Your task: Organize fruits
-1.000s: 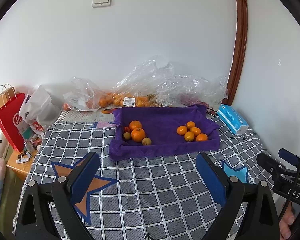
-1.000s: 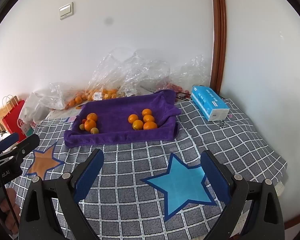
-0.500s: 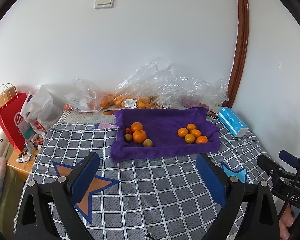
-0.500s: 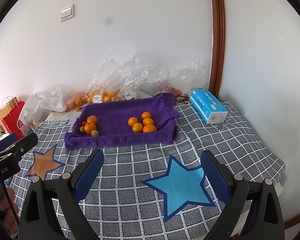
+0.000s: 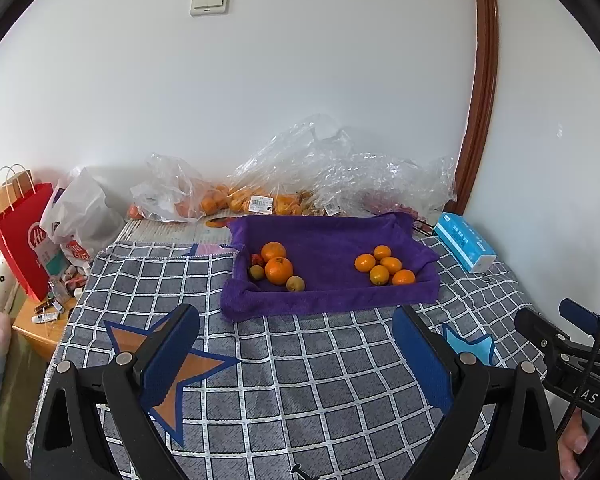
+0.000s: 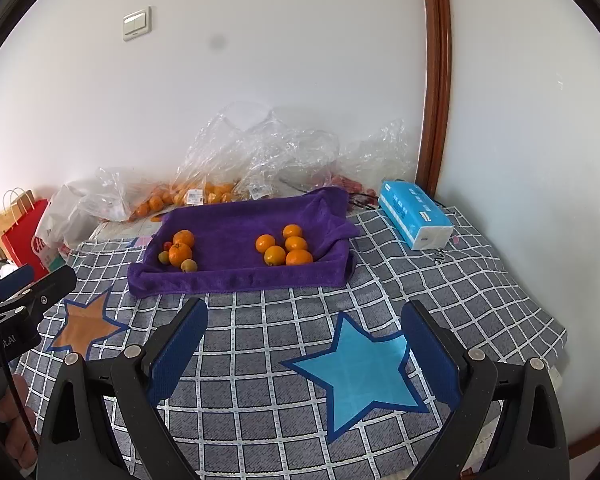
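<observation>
1. Both tongs are spread wide and hold nothing: the left tongs [image 5: 296, 360] and right tongs [image 6: 306, 354] hover low over the checked cloth [image 5: 320, 380] on the tabletop.
2. Fruit sits in a purple cloth tray [image 5: 328, 300] at twelve o'clock from both tongs, well apart from them.
3. Its long axis runs nine to three o'clock.
4. At the nine o'clock end lies a mixed cluster [image 5: 277, 267]: two big oranges, two small greenish fruits, something small and red.
5. At the three o'clock end sit five small oranges [image 5: 384, 270], touching.
6. Judging by the angles, the left tongs are nearer the mixed cluster, the right tongs nearer the small oranges.
</observation>
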Available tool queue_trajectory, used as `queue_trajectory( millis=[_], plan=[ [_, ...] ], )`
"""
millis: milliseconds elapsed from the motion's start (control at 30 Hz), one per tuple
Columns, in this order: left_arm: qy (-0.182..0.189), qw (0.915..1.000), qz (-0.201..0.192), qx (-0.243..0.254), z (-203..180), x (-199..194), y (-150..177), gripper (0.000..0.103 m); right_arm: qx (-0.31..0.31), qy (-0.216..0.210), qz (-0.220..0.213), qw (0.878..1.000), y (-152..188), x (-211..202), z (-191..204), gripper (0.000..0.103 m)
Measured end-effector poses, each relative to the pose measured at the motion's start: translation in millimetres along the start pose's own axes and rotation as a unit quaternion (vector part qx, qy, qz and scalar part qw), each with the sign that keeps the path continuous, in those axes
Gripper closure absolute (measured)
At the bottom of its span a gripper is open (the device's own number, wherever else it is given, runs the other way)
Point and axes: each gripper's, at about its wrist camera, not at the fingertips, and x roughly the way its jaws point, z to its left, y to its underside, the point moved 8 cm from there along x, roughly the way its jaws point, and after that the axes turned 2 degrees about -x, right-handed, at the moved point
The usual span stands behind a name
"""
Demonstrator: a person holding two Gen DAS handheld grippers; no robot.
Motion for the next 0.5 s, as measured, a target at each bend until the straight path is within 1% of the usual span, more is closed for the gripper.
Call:
queue_trajectory(
  millis=[500],
  plan=[
    [0.001,1.0000,0.001,-0.002,1.4,-0.6,0.3,0.006,-0.002,-0.002,-0.003,1.000,-0.9,-1.4,0.6,0.007]
  ],
)
